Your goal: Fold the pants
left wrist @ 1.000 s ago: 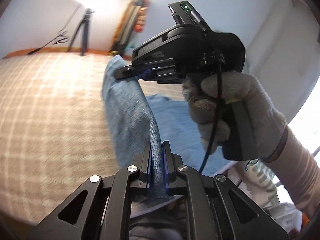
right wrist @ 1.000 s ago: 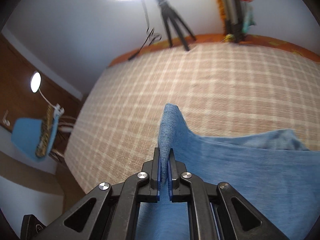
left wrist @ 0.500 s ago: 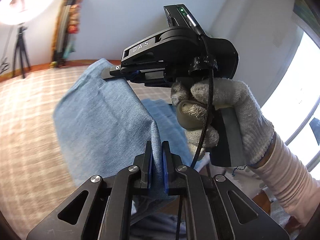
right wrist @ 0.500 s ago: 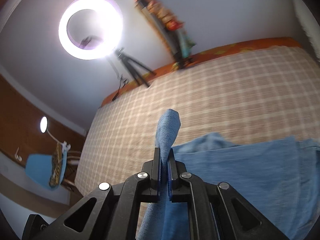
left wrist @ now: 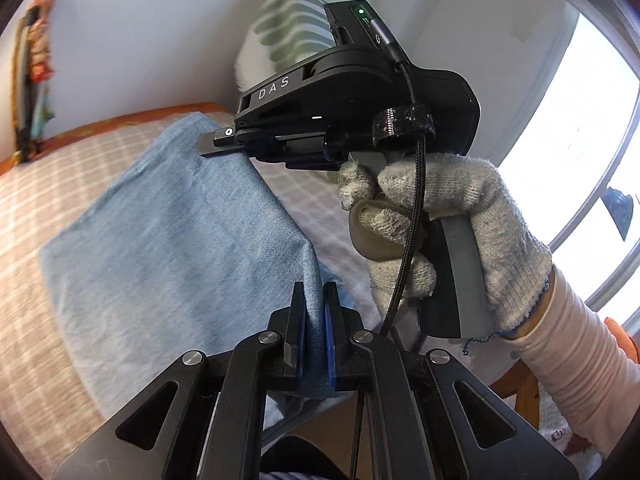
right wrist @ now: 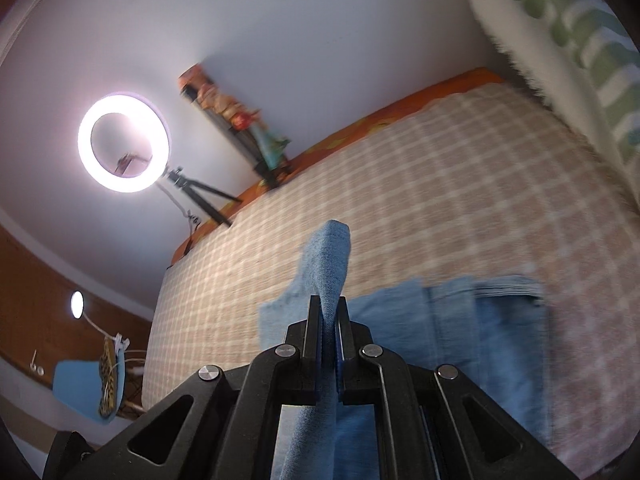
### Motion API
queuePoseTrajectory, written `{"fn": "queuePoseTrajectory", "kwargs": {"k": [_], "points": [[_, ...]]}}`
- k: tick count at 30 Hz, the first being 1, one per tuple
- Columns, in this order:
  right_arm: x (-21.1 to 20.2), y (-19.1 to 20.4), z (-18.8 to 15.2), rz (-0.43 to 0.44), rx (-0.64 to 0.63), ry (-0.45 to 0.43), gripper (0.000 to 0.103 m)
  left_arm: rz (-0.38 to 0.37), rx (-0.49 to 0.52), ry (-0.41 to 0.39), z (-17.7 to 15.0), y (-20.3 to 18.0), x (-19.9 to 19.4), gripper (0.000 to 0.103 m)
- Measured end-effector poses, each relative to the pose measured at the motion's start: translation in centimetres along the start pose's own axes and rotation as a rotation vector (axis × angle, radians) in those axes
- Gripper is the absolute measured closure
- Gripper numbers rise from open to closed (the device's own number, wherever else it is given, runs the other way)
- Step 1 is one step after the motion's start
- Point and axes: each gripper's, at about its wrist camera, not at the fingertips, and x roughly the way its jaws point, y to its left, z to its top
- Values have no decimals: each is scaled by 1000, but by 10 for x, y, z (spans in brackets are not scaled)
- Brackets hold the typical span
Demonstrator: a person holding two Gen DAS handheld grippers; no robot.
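- Between the two black fingers of the left gripper, a fold of the blue pants is pinched tight; the jaws are closed on the cloth, which rises from them as a taut edge.
- From that edge the denim stretches up and away to the right gripper, whose narrow tip bites another corner of the same garment.
- In its own view the right gripper is likewise clamped on a strip of denim that stands up past the fingertips, with the rest of the pants spread beyond and to the right on the checked bedcover.
- A gloved hand in a knitted grey glove grips the right gripper's handle, a braided black cable running down across it.
- White letters "DAS" read on the side of the right gripper's body; a small green light glows on top.
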Motion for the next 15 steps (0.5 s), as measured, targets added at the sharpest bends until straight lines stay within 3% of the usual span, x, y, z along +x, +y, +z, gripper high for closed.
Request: {"fn": "queuePoseTrajectory", "kwargs": {"k": [8,15], "points": [[-21,-50,2,-22,61,-32,101,-39,37,48,27,8,52,97],[-12,-91,-1,-40,100,-13,101,-52,27,111,33,9,106,97]]}}
